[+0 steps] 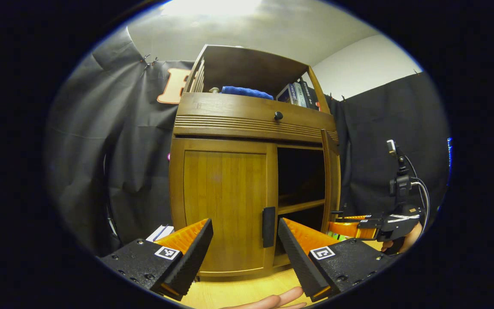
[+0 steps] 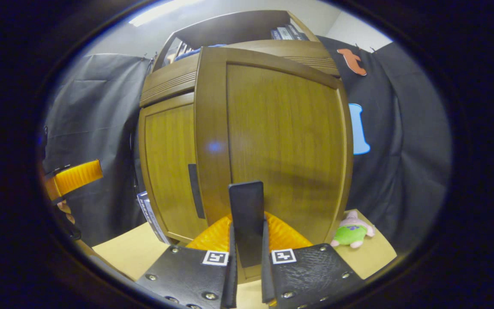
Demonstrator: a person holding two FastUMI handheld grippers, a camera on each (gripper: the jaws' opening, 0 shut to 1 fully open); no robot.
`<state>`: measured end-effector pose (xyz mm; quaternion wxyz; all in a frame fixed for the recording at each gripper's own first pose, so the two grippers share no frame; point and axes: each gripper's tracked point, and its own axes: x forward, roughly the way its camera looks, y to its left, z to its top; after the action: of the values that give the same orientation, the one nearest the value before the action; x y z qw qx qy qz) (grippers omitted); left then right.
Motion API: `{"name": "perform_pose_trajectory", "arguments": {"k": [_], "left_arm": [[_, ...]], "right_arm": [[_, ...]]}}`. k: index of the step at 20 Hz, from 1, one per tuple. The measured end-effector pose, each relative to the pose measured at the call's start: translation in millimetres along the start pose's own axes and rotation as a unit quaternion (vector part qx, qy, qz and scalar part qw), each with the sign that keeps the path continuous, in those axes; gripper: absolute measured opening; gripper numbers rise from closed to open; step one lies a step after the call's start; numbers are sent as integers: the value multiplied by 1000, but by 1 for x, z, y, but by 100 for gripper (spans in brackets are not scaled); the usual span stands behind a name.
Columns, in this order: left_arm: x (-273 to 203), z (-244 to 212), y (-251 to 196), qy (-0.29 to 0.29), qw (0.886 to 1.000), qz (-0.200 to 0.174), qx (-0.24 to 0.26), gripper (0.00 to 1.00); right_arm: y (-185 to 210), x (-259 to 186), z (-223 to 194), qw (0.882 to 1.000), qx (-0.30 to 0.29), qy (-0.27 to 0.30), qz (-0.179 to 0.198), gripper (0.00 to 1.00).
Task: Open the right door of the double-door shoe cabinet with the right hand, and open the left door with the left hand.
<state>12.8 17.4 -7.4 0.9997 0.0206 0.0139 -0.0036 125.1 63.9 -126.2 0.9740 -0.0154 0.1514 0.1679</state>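
The shoe cabinet (image 1: 247, 128) stood on a pale wooden floor (image 1: 238, 292) against the dark cloth wall. In the left gripper view its right door (image 1: 330, 184) was swung well outward, edge-on, with the dark interior and a shelf (image 1: 300, 206) exposed behind it. The left door (image 1: 223, 206) sat shut, flush in its frame, its dark vertical handle (image 1: 268, 226) at the inner edge.

The left gripper (image 1: 245, 240) had its fingers spread wide, holding nothing, and hovered near and low in front of the left door; the handle appeared between the two fingers but farther off, not touched. A hand (image 1: 272, 300) showed at the bottom edge of that view.

In the right gripper view the right gripper (image 2: 247, 257) was clamped on the right door handle (image 2: 247, 214), both fingers pressed to its sides, the door face (image 2: 285, 141) close in front. The same gripper appeared at far right in the left gripper view (image 1: 358, 225), beside the open door's edge. A small plush toy (image 2: 352, 234) lay on the floor just right of the door.

Judgement: right door looked done; the left door remained.

Risks:
- Left fingers were off line to the handle's left; closing too early would catch air or pinch the door's face.
- The handle is slim and smooth-looking, so a shallow grip could slip on the pull.
- Pulling straight rather than along the hinge arc could drag the light cabinet forward.
- Further swing of the right door could sweep into the plush toy
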Motion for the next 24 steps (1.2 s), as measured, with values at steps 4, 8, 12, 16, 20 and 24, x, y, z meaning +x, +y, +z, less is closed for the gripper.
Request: {"name": "perform_pose_trajectory", "arguments": {"k": [4,8,12,16,20,24], "left_arm": [[4,-3,1,3,1000,14,-6,91],[6,-7,1,12,1000,14,-7,91],[6,-5,-8,11,1000,0,-7,92],[5,-6,-13,13,1000,-7,-6,91],[6,-8,-12,15,1000,-5,-5,91],[7,-11,-11,19,1000,-3,-4,91]], "right_arm": [[-8,-9,-1,1000,3,1,-15,22],[-17,-21,-2,999,-10,3,-35,22],[-28,-37,-2,998,-12,-1,-57,22],[-38,-48,-3,998,5,-9,-58,22],[-50,-60,-2,997,-2,-9,-71,22],[-60,-69,-3,995,-8,-5,-99,22]]}}
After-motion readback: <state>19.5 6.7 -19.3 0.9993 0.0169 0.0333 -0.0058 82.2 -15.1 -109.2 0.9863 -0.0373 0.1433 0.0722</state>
